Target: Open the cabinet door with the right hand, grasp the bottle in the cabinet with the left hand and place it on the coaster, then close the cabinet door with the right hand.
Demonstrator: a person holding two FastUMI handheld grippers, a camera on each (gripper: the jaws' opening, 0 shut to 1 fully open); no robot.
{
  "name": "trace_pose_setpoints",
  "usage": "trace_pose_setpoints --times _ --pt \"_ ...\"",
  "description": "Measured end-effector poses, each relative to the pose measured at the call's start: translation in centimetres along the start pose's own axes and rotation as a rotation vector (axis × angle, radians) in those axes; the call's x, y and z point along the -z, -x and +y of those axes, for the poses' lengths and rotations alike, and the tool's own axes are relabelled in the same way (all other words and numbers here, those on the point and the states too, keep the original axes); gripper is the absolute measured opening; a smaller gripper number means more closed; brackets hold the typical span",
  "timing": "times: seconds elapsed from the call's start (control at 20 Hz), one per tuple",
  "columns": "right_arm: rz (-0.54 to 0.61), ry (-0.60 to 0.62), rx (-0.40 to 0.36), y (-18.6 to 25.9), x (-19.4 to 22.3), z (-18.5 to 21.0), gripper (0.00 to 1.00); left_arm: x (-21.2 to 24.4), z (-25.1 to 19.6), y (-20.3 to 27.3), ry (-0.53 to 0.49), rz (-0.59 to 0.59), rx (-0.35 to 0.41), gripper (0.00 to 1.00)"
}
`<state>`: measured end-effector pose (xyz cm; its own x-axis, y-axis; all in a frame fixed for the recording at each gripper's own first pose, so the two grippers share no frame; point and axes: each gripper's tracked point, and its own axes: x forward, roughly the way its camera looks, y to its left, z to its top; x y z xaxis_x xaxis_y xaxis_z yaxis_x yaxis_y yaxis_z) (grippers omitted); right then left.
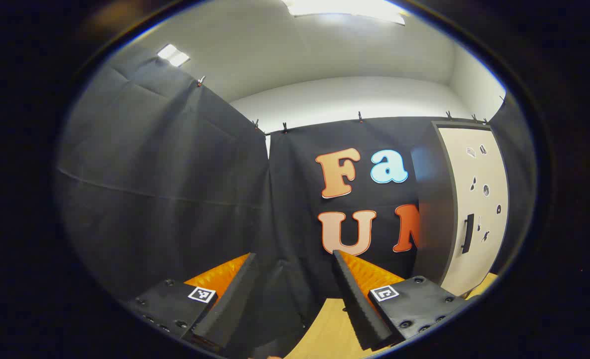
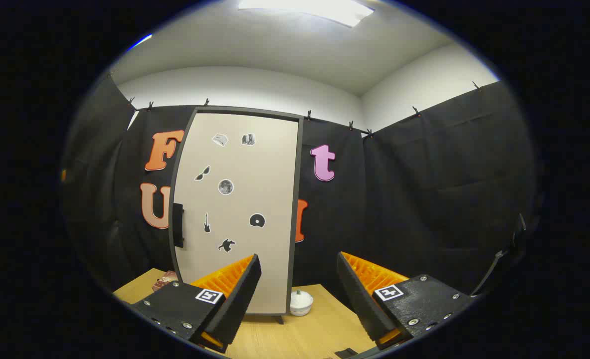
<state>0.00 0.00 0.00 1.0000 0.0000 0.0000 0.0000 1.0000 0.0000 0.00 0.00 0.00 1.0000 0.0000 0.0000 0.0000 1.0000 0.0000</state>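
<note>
Beige cabinet door (image 2: 237, 209) with dark frame, black handle (image 2: 177, 225) and small black-and-grey stickers; light wooden table (image 2: 295, 334).

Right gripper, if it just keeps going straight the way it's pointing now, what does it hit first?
Probably the cabinet: the open right gripper points at the right edge of its closed door, with nothing in between. The handle sits well left. Depth is hard to judge.

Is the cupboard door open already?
No, in the right gripper view the cabinet door sits flat and shut in its dark frame, with its handle untouched.
</note>
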Motion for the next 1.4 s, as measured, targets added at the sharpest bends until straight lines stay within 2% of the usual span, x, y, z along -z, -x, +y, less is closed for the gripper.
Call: trace_pose_setpoints --times 0.15,0.3,0.35,0.45,0.65,0.7,0.75,0.85,0.9,1.25,1.35,1.4 --pt "-0.021 -0.018 0.001 -0.4 -1.0 -0.4 0.95 -1.0 0.4 -0.3 -0.009 -0.014 -0.027 0.96" --pt "0.001 -0.079 0.043 -0.6 -1.2 -1.1 0.95 -2.2 -1.1 -0.5 -0.006 -0.04 0.006 0.94" --pt "0.024 -0.095 0.036 -0.4 -0.9 -0.8 0.95 -2.0 -1.4 -0.8 -0.005 -0.029 0.009 0.97" --pt "0.021 -0.107 0.043 0.0 -1.4 -1.2 0.95 -1.4 -2.2 -0.6 0.002 -0.009 0.02 0.94" --pt "0.012 -0.062 0.09 1.3 -2.1 -2.8 0.95 -0.3 -3.7 -0.5 -0.015 0.008 0.038 0.94" --pt "0.012 -0.053 0.095 1.6 -2.2 -3.0 0.95 0.0 -4.2 -0.6 -0.012 0.015 0.046 0.96" --pt "0.006 -0.04 0.097 1.8 -2.5 -3.1 0.95 0.3 -4.8 -0.6 0.0 0.021 0.057 0.94" --pt "0.002 -0.006 0.104 2.1 -2.8 -3.4 0.95 0.9 -5.4 -0.6 0.017 0.035 0.066 0.94" --pt "0.003 0.011 0.107 2.1 -2.9 -3.4 0.95 0.9 -5.3 -0.6 0.017 0.034 0.061 0.99" --pt "0.002 0.015 0.05 0.9 -3.4 -1.2 0.94 0.2 -3.6 1.0 0.024 0.024 0.02 0.96" --pt "0.005 0.015 0.033 0.6 -3.3 -0.4 0.95 0.2 -3.0 1.2 0.014 0.025 0.007 1.0" --pt "0.004 0.013 0.023 0.5 -3.4 0.2 0.95 0.1 -2.7 1.5 0.009 0.023 0.002 0.97"
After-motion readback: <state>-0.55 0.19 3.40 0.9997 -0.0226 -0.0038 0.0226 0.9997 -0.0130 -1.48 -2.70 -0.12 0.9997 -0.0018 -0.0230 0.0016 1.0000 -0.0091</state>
